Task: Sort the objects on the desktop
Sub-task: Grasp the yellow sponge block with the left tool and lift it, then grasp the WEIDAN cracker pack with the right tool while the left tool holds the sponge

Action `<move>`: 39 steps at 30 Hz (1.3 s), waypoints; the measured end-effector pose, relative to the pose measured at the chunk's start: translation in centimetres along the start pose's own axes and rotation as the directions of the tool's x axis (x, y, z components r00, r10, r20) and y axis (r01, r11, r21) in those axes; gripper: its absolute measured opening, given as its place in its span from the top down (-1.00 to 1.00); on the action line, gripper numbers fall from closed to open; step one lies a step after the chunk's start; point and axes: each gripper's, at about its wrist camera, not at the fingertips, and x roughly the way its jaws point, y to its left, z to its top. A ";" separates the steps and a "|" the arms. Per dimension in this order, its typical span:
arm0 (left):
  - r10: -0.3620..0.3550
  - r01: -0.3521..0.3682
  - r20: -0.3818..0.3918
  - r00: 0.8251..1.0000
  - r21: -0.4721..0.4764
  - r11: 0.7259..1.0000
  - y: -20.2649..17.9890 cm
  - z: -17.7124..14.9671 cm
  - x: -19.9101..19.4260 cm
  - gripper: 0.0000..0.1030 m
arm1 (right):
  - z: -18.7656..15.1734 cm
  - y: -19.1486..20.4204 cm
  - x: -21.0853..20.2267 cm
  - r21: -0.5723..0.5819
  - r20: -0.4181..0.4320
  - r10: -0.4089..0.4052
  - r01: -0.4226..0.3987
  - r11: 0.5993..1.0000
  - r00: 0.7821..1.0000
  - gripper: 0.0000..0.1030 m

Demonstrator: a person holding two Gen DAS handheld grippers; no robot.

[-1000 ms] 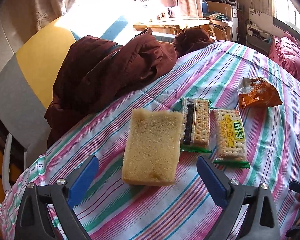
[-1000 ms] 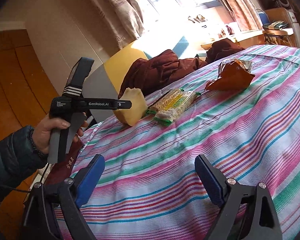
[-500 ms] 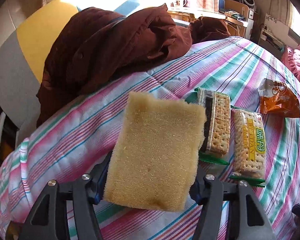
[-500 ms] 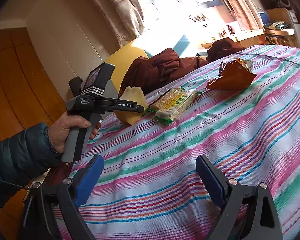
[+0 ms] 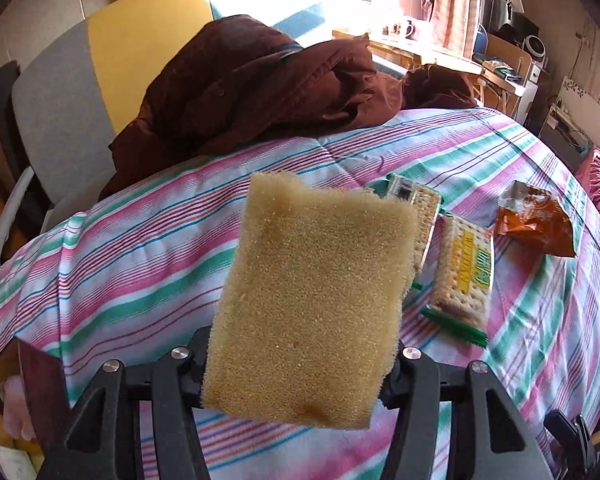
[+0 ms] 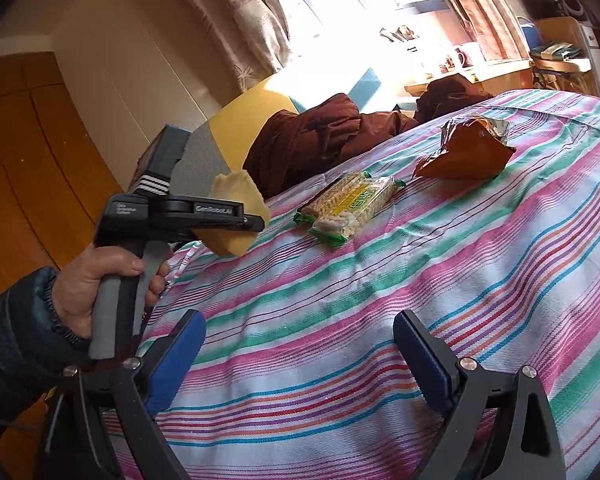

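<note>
Jaws of left gripper (image 5: 296,376) clenched on yellow sponge (image 5: 316,300), lifted off striped cloth (image 5: 148,240); pads hidden behind it. Sponge covers part of one cracker pack (image 5: 418,208); second pack (image 5: 462,276) beside it. Right gripper (image 6: 300,356) spread wide, empty, low over cloth.

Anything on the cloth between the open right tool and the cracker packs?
Nothing. In the right wrist view, only bare striped cloth runs from the right tool up to the cracker packs; the sponge sits off left in the left tool.
</note>
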 end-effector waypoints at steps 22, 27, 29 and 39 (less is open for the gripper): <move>-0.014 0.003 0.271 0.963 0.041 0.999 -1.2 -16.9 -9.9 -0.13 | 1.9 0.5 1.8 -0.018 -0.124 -0.122 0.121 0.993 0.985 -0.52; -0.091 0.087 0.246 0.965 0.028 0.996 -1.0 -17.0 -8.8 -0.15 | 4.9 1.5 4.3 -0.070 -0.128 -0.211 0.204 0.977 0.969 -0.52; -0.116 0.116 0.246 0.962 0.016 0.993 -0.6 -16.9 -8.8 -0.15 | 6.0 1.7 6.1 -0.091 -0.157 -0.256 0.245 0.965 0.954 -0.53; -0.169 0.178 0.218 0.961 -0.024 0.984 0.0 -17.3 -7.8 -0.33 | 9.3 0.1 13.4 -0.114 -0.232 -0.423 0.408 0.906 0.876 -0.55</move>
